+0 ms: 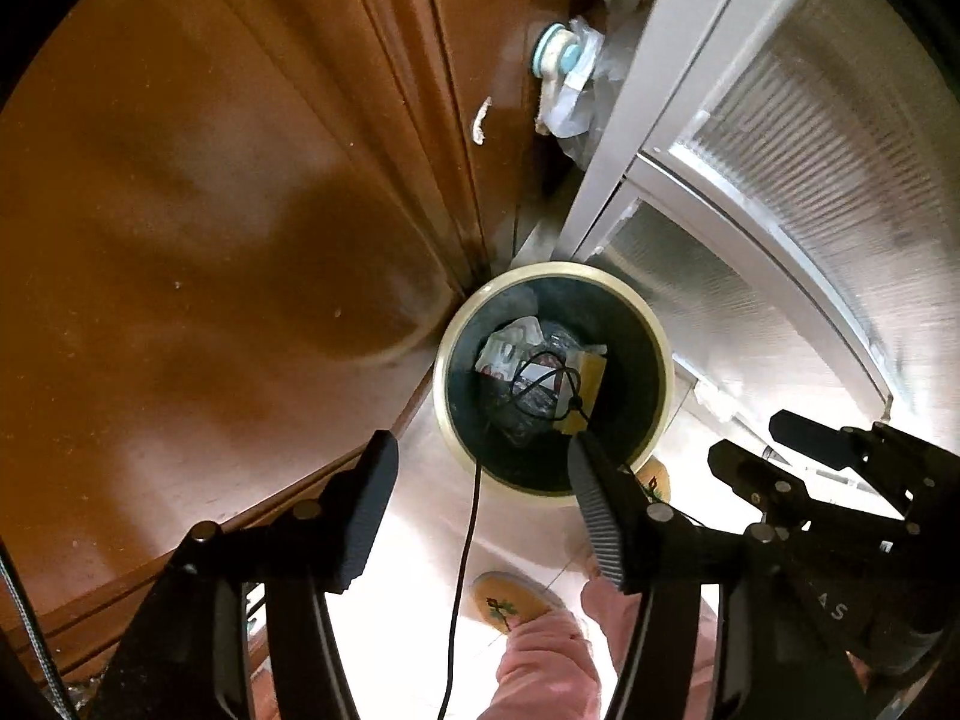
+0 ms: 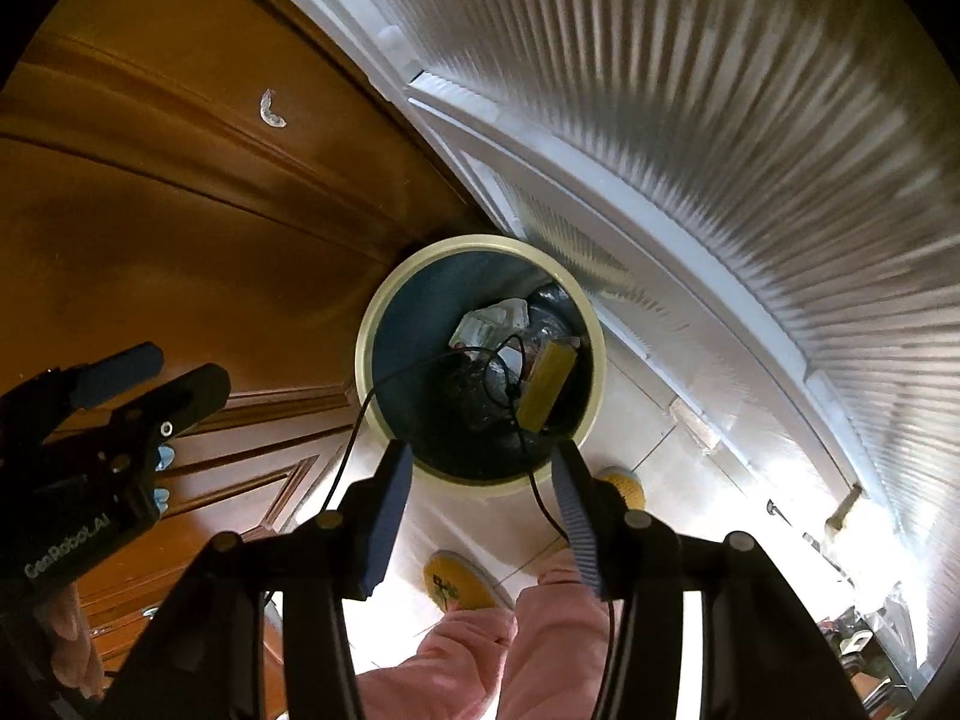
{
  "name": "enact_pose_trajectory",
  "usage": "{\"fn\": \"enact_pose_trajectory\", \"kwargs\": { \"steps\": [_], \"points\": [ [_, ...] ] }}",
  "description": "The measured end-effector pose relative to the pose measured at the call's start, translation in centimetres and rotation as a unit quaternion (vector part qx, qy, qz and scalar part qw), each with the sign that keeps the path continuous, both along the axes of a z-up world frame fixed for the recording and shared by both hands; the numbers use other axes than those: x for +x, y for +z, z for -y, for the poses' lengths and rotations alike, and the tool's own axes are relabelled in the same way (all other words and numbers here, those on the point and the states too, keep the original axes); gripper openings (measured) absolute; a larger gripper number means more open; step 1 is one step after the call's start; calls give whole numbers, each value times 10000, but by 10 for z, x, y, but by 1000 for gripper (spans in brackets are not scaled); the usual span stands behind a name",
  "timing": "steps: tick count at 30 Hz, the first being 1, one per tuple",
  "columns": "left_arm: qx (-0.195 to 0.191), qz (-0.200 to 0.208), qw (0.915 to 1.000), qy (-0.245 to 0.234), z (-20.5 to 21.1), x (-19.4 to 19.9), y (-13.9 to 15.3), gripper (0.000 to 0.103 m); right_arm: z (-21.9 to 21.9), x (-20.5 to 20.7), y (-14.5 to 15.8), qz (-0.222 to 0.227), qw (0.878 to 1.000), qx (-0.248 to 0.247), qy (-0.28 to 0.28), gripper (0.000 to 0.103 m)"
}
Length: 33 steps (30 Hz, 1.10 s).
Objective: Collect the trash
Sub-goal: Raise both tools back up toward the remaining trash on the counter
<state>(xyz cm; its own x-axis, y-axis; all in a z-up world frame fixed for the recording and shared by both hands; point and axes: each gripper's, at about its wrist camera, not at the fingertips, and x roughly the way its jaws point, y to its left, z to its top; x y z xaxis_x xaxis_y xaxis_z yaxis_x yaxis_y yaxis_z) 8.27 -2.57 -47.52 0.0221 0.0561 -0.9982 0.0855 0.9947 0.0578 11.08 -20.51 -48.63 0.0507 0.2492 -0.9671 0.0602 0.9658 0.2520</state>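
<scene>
A round trash bin with a cream rim (image 1: 555, 270) (image 2: 480, 243) and a dark inside stands on the floor right below both grippers. In it lie a crumpled white wrapper (image 1: 510, 348) (image 2: 489, 324), a yellow box (image 1: 591, 369) (image 2: 549, 381) and dark plastic. A thin black cable (image 1: 471, 540) (image 2: 351, 444) loops over the trash and trails out over the rim. My left gripper (image 1: 483, 510) (image 2: 162, 381) is open above the bin's near edge, the cable hanging loose between its fingers. My right gripper (image 2: 483, 504) (image 1: 774, 447) is open beside it, holding nothing.
A brown wooden door (image 1: 210, 240) rises left of the bin. A white-framed ribbed glass door (image 1: 810, 180) stands to its right. A plastic bag with a blue-white cap (image 1: 564, 54) sits in the corner. The person's pink trousers (image 2: 456, 660) and yellow slippers (image 2: 450, 582) show below on pale tiles.
</scene>
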Motion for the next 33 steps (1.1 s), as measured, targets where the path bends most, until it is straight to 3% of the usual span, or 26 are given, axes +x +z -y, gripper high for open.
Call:
{"fn": "enact_pose_trajectory", "kwargs": {
  "steps": [6,14,24,33],
  "points": [
    [11,11,9999,-154,3,-6,17,57,-5,-2,6,93,9999,55,-44,49],
    [-57,284,9989,-362,7,-18,74,57,-4,-18,62,355,9992,148,-132,49],
    [-358,1110,9916,-553,6,-44,202,57,-2,-50,176,978,9944,184,-367,49],
    [-560,1960,9744,-952,5,-73,315,58,-7,-88,284,1692,9845,137,-439,49]
  ]
}}
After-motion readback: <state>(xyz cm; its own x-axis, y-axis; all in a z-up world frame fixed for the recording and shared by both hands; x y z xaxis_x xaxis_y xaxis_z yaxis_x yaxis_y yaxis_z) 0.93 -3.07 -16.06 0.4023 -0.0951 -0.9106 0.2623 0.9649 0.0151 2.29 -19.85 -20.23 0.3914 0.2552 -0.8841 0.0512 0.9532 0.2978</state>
